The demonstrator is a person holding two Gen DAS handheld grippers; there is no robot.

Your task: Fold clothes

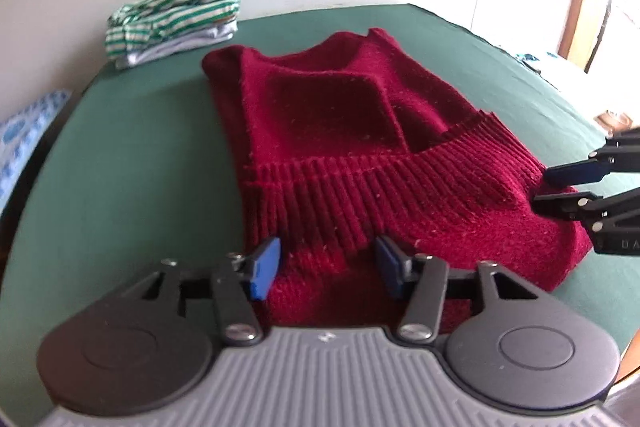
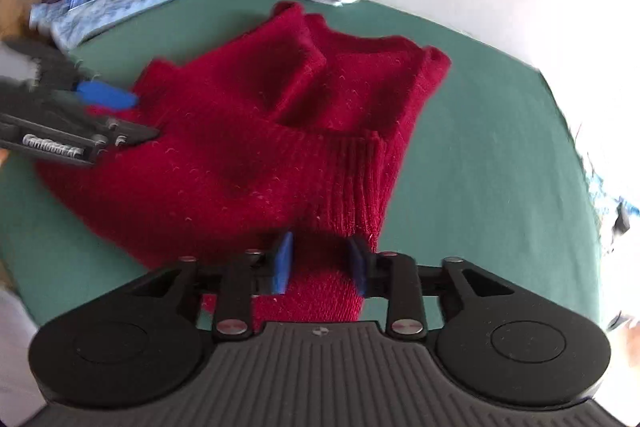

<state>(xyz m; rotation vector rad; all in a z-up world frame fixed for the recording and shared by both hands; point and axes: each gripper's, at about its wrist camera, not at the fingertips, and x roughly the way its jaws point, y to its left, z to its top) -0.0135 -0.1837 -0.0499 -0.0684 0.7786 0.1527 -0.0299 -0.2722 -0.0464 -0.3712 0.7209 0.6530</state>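
At far left we see a blue patterned cloth [image 1: 28,131], then folded striped clothes [image 1: 172,19] near the wall. Mid-table [image 1: 120,167] lies our red sweater [image 1: 340,131]. Our left gripper [image 1: 326,267] straddles its near hem, pads apart; our right gripper [image 2: 320,263] likewise stands apart, sweater between.

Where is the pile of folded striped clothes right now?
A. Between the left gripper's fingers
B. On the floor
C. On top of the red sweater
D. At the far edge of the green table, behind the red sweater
D: the striped pile sits on the green table by the wall, apart from the red sweater.
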